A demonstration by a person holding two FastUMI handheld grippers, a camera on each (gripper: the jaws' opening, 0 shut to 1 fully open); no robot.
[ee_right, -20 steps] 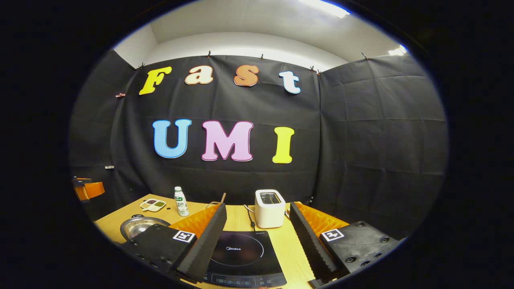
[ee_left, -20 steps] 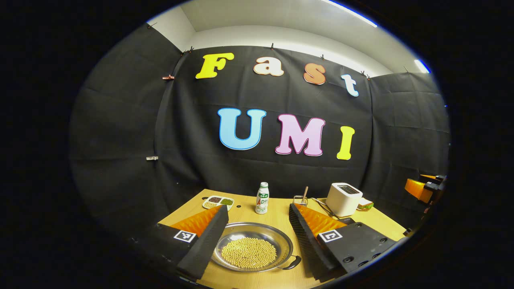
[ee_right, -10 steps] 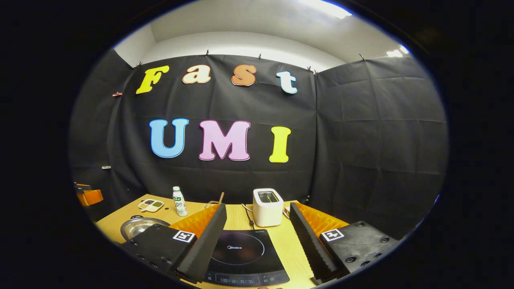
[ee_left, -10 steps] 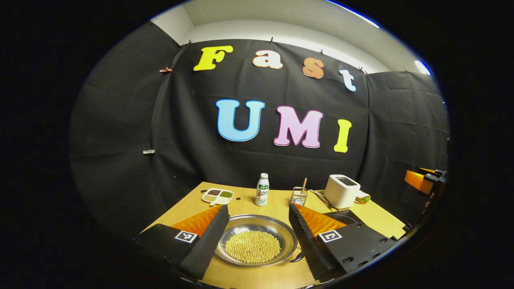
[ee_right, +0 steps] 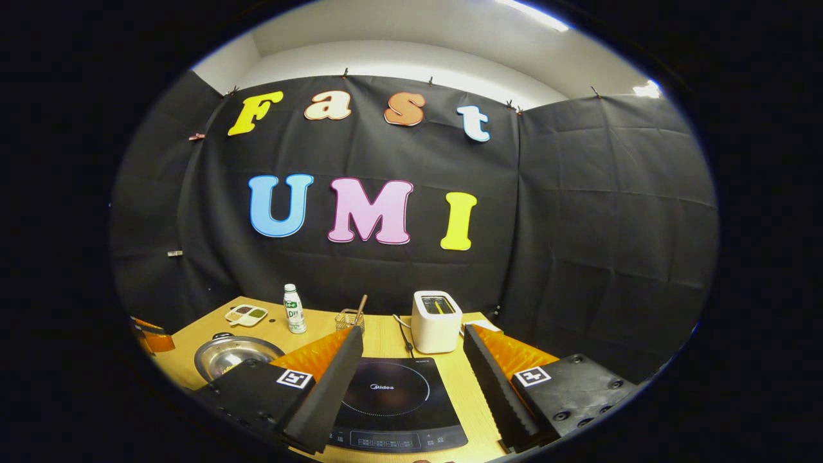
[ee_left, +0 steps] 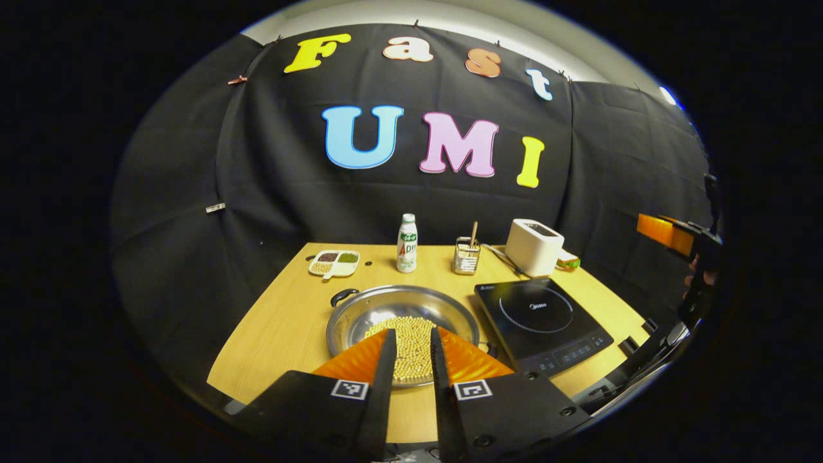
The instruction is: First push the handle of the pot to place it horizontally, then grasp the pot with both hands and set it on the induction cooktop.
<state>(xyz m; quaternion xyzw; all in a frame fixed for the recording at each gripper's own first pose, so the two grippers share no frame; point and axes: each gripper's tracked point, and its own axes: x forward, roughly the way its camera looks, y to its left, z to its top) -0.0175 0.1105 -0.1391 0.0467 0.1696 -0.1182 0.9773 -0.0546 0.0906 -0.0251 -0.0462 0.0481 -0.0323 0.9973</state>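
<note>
Black cloth walls a small booth around a pale wooden table (ee_left: 276, 321). Near the table's middle sits a wide, shallow metal pot (ee_left: 402, 315) holding a heap of yellow beans (ee_left: 411, 337); one dark handle (ee_left: 343, 296) juts from its far left rim, so the pot lies skewed rather than with its handles side to side. Just to the pot's right lies a flat black induction cooktop (ee_left: 540, 318), bare and ready to receive it. Along the back stand a small bottle (ee_left: 406, 235), a wire basket (ee_left: 466, 255), a white toaster (ee_left: 533, 247) and a divided snack dish (ee_left: 333, 263). The left gripper (ee_left: 410, 347) hovers over the pot's near rim, its fingers drawn nearly together with nothing between them, probably readied for pushing a handle. The right gripper (ee_right: 411, 373) hangs above the cooktop, fingers spread wide and empty, likely waiting for the two-handed lift.
</note>
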